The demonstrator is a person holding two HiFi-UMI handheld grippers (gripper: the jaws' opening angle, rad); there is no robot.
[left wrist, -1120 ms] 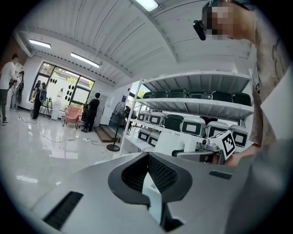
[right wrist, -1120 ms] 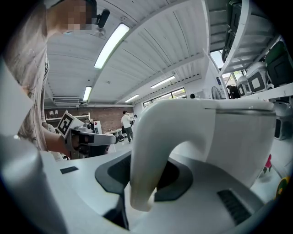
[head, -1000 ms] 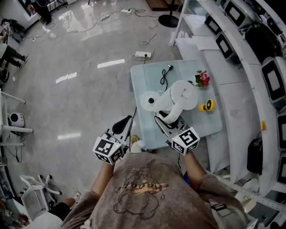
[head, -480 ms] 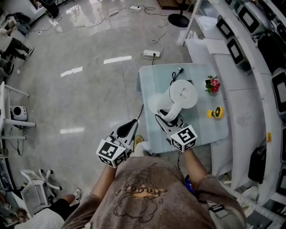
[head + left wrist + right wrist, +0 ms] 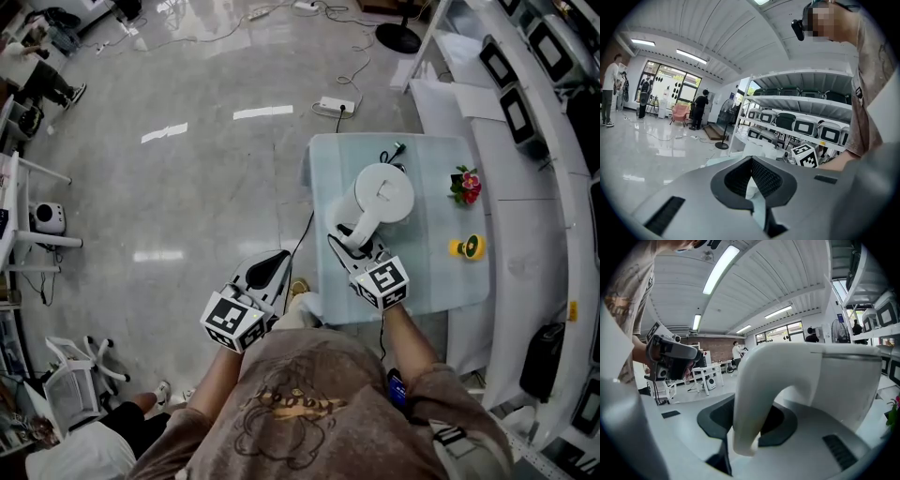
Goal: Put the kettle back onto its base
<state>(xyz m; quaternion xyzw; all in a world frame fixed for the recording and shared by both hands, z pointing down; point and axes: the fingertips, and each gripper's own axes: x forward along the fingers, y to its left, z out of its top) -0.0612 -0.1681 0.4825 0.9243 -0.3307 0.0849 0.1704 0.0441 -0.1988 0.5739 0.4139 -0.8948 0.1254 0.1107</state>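
Observation:
The white kettle (image 5: 382, 194) is over the pale glass table (image 5: 441, 281), seen from above with its round lid up. My right gripper (image 5: 349, 246) is shut on its curved handle (image 5: 754, 394), which fills the gap between the pads in the right gripper view. The white round base (image 5: 330, 214) shows only as a sliver at the kettle's left side; whether the kettle rests on it I cannot tell. The base's black cord (image 5: 392, 152) lies at the table's far edge. My left gripper (image 5: 266, 270) hangs off the table over the floor, jaws together, holding nothing.
A red flower sprig (image 5: 466, 185) and a small yellow object (image 5: 466, 247) lie on the table's right side. A power strip (image 5: 336, 105) and cables lie on the floor beyond. White shelves with monitors (image 5: 525, 112) run along the right.
The right gripper has carried the kettle left and down over the base, which showed as a full disc beside it before. The left gripper drifted slightly and kept its jaws together.

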